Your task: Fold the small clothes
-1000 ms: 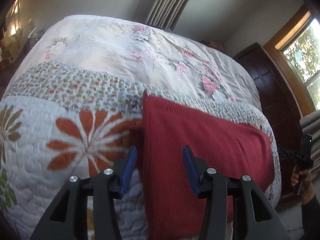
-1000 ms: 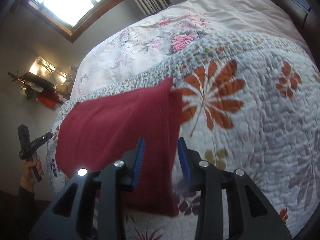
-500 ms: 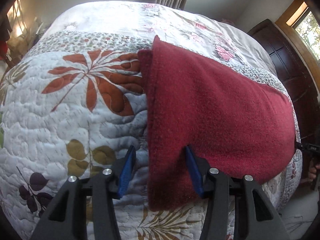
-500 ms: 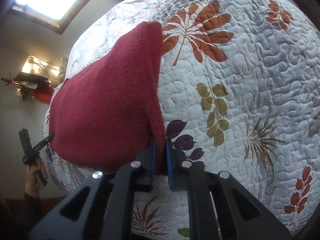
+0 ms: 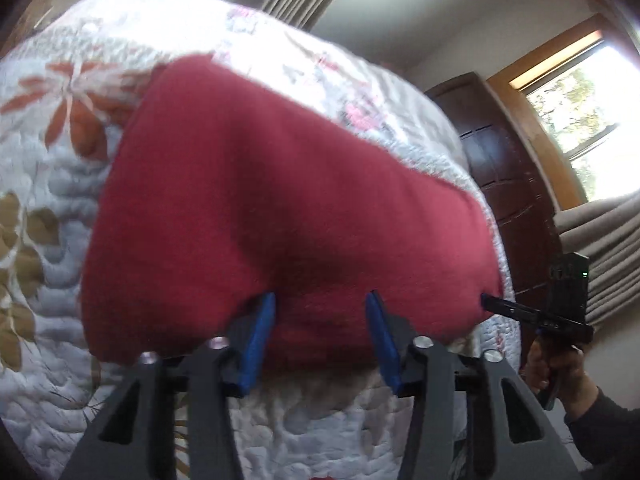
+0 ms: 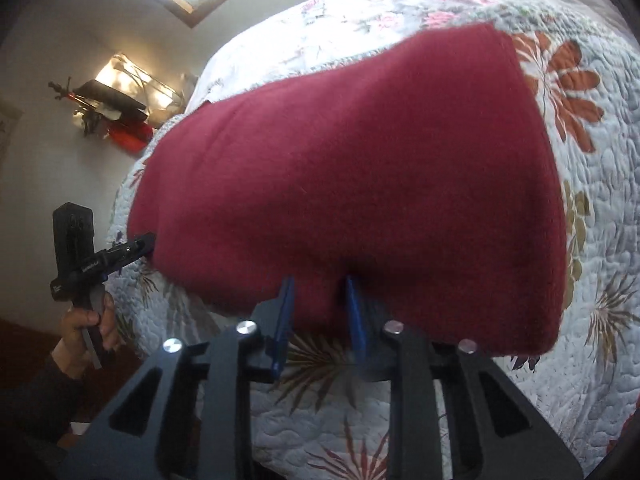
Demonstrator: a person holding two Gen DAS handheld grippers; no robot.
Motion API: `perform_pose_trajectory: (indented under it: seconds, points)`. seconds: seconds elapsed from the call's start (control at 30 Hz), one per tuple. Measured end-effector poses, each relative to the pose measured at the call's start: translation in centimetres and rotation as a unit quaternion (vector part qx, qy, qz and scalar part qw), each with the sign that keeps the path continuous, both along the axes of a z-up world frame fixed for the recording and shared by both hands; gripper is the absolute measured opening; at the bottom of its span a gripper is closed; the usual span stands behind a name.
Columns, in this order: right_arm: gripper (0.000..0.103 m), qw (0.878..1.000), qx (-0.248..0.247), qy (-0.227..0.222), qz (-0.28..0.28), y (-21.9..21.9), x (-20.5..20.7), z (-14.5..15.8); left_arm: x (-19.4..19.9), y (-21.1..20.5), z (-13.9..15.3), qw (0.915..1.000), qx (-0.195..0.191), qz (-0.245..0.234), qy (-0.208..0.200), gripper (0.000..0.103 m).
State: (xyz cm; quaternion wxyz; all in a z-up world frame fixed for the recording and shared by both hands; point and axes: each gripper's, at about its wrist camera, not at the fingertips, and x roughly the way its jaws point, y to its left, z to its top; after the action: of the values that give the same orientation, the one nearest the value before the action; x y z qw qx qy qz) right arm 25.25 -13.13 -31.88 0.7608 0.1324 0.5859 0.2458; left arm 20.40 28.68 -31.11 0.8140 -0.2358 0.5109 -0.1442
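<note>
The red garment [image 5: 280,208] lies spread on the floral quilt [image 5: 44,184] of the bed, its near edge hanging toward the cameras. The left gripper [image 5: 322,304] has its 2 blue fingers [image 5: 260,332] wide apart, touching that edge. The right gripper [image 6: 318,284] stands narrower, fingers [image 6: 284,312] parted against the same hem.

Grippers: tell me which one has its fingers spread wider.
The left gripper: its blue fingers stand wide apart at the edge of the red cloth; those of the right gripper sit much closer together.
</note>
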Motion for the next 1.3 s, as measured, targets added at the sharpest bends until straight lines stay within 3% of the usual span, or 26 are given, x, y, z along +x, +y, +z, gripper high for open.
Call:
perform_pose_trajectory:
  seconds: [0.03, 0.1, 0.13, 0.17, 0.3, 0.4, 0.47, 0.53, 0.6, 0.7, 0.73, 0.77, 0.87, 0.93, 1.0, 1.1, 1.2, 1.23, 1.3]
  points:
    - [0.001, 1.0, -0.009, -0.002, -0.001, -0.4, -0.2, -0.3, -0.3, 0.6, -0.2, 1.0, -0.004, 0.005, 0.003, 0.025]
    - [0.0, 1.0, -0.004, 0.017, -0.023, -1.4, -0.4, 0.1, -1.1, 1.0, 0.8, 0.9999, 0.003, 0.011, 0.006, 0.025]
    - [0.009, 0.999, -0.003, 0.015, -0.029, -1.5, -0.6, 1.2, -1.6, 0.7, 2.1, 0.9999, 0.011, 0.006, -0.005, 0.03]
    - [0.01, 1.0, 0.001, -0.005, -0.025, -1.2, -0.8, 2.6, -2.0, 0.2, 3.4, 0.9996, 0.016, -0.002, -0.021, 0.038]
    - [0.014, 0.997, 0.005, -0.079, 0.026, 3.7, -1.2, 6.6, -1.8, -4.6, 7.3, 0.9948, 0.016, -0.065, -0.077, 0.051]
    - [0.02, 0.992, 0.001, -0.1, 0.076, 9.1, -0.8, 6.1, 0.2, -6.9, 5.8, 0.9944, 0.025, -0.085, -0.059, 0.055]
    - [0.021, 0.99, 0.002, -0.1, 0.099, 11.7, -0.5, 4.7, 1.6, -6.8, 3.1, 0.9958, 0.038, -0.082, -0.013, 0.055]
    - [0.02, 0.992, -0.018, -0.072, 0.107, 13.1, 0.0, 2.1, 2.0, -5.5, 2.2, 0.9963, 0.028, -0.081, 0.007, 0.049]
    - [0.017, 0.991, -0.039, -0.063, 0.112, 13.4, 0.3, 1.1, 1.9, -4.7, 3.5, 0.9958, 0.02, -0.088, 0.015, 0.048]
    - [0.021, 0.992, -0.008, -0.056, 0.111, 13.9, 0.1, 4.2, 1.9, -1.4, 6.9, 0.9962, 0.005, -0.086, -0.013, 0.067]
    - [0.024, 0.991, 0.005, -0.076, 0.112, 14.1, 0.0, 5.8, 2.3, 0.0, 7.9, 0.9968, 0.007, -0.076, -0.023, 0.079]
    - [0.026, 0.988, 0.003, -0.101, 0.117, 14.2, 0.0, 7.2, 3.0, 2.0, 8.8, 0.9978, 0.014, -0.056, -0.032, 0.085]
    - [0.028, 0.984, -0.012, -0.132, 0.117, 16.2, 1.2, 7.8, 5.5, 7.6, 9.4, 0.9994, 0.021, 0.013, -0.024, 0.086]
    - [0.031, 0.988, -0.025, -0.104, 0.11, 17.5, 3.0, 5.5, 7.6, 10.4, 8.6, 0.999, -0.009, 0.044, 0.006, 0.086]
    - [0.031, 0.992, -0.037, -0.054, 0.109, 18.7, 4.4, 2.2, 10.2, 11.4, 7.1, 0.9976, -0.034, 0.037, 0.047, 0.086]
    - [0.035, 0.991, -0.047, -0.055, 0.111, 19.6, 4.9, 3.6, 12.3, 11.8, 3.8, 0.9895, -0.09, 0.019, 0.111, 0.086]
    - [0.041, 0.979, -0.064, -0.117, 0.155, 22.0, 2.9, 7.5, 13.5, 10.5, 1.9, 0.984, -0.113, -0.006, 0.138, 0.086]
    - [0.053, 0.968, -0.094, -0.144, 0.182, 23.5, 1.9, 8.2, 13.9, 10.3, 1.6, 0.9833, -0.116, -0.015, 0.139, 0.086]
    - [0.059, 0.939, -0.157, -0.194, 0.238, 26.7, -0.8, 8.3, 15.3, 10.6, 0.8, 0.9799, -0.133, -0.019, 0.148, 0.089]
